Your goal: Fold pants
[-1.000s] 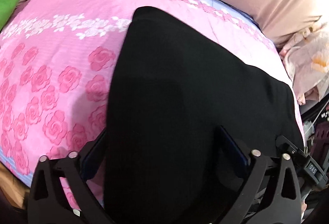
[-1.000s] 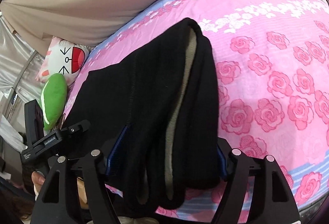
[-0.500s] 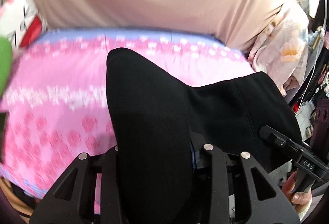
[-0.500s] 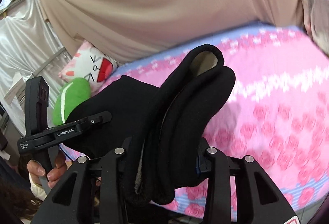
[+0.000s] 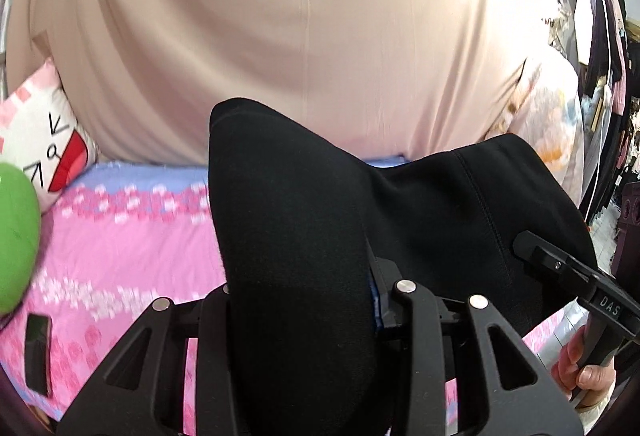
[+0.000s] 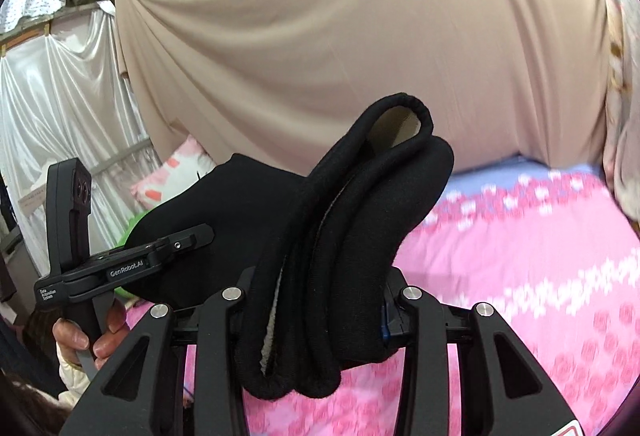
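A: Pants [image 5: 304, 236] status? Black, bunched, off the bed [image 5: 132, 236], hanging between both claws.

B: Left claw [image 5: 300, 300]: jaws narrowed, clamped on a thick black fold that sticks up past the fingertips. The rest of the fabric runs rightward to the other tool.

A: Right one?

B: Right claw [image 6: 316, 300]: same, jaws narrowed and pinching a rolled bundle of the pants [image 6: 340, 236], pale lining showing at the top edge and along the roll. A bare hand [image 6: 86, 340] grips the left tool's handle in the right wrist view; the right tool's hand [image 5: 580, 368] shows at the right edge of the left wrist view.

A: Diff vs a second ago?

B: Both sets of jaws stood wide around the cloth then and have just been closing; now closed on it. The pants lay flat on the bedspread then, now they're lifted clear. Views have tipped up: less bed, more curtain.

A: Surroundings, left to right?

B: Left wrist view: green plush [image 5: 16, 236], cartoon-face pillow [image 5: 44, 140], dark phone [image 5: 38, 352] lying on the pink rose-print bedspread, beige curtain [image 5: 300, 28] behind, floral fabric [image 5: 552, 124] and hanging clothes at the right. Right wrist view: white satin drape [image 6: 60, 96], then the same beige curtain, and the bed at the lower right.
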A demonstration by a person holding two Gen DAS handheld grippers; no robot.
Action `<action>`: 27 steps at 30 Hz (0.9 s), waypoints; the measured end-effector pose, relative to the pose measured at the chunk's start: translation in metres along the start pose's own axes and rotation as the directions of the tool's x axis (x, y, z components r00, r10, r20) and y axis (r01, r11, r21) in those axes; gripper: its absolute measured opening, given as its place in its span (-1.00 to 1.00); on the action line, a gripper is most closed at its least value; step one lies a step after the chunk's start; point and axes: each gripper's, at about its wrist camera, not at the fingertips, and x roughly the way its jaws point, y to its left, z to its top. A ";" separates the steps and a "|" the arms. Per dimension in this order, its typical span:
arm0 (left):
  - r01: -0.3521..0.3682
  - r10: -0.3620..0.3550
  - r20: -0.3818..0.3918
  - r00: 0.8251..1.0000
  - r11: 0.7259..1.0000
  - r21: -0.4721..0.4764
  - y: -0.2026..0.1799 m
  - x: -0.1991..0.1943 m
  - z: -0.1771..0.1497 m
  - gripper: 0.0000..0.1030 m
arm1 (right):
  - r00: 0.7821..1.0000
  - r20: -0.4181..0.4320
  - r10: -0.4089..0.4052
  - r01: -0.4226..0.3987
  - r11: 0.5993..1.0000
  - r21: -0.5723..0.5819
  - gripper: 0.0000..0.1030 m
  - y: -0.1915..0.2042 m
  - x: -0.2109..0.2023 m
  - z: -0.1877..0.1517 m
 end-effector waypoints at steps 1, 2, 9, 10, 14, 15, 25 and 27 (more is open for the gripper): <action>-0.002 0.002 0.018 1.000 1.000 0.004 0.001 -0.001 0.007 -0.33 | 1.000 0.017 0.005 -0.005 1.000 -0.006 -0.29 0.000 0.002 0.008; -0.005 0.004 0.038 0.999 1.000 0.009 0.001 -0.002 0.014 -0.33 | 0.999 0.031 0.010 -0.010 1.000 -0.011 -0.29 0.000 0.003 0.016; -0.021 0.015 0.133 0.991 0.999 0.042 0.007 0.005 0.058 -0.31 | 0.994 0.101 0.034 -0.028 0.998 -0.060 -0.29 0.002 0.026 0.065; -0.029 0.022 0.141 0.990 0.998 0.047 0.009 0.009 0.065 -0.31 | 0.993 0.109 0.035 -0.028 0.998 -0.061 -0.29 0.000 0.032 0.073; -0.029 0.021 0.173 0.985 0.999 0.045 0.018 0.028 0.083 -0.31 | 0.990 0.133 0.043 -0.034 0.997 -0.064 -0.29 -0.009 0.057 0.096; -0.028 0.021 0.176 0.984 0.999 0.041 0.022 0.037 0.088 -0.31 | 0.989 0.136 0.050 -0.042 0.997 -0.057 -0.28 -0.014 0.067 0.101; -0.037 0.034 0.146 0.989 0.999 0.017 0.053 0.146 0.110 -0.30 | 0.990 0.131 0.048 -0.051 0.999 0.015 -0.28 -0.076 0.166 0.109; -0.035 0.033 0.123 0.992 0.999 0.015 0.057 0.173 0.109 -0.30 | 0.993 0.111 0.041 -0.046 0.998 0.046 -0.28 -0.093 0.189 0.104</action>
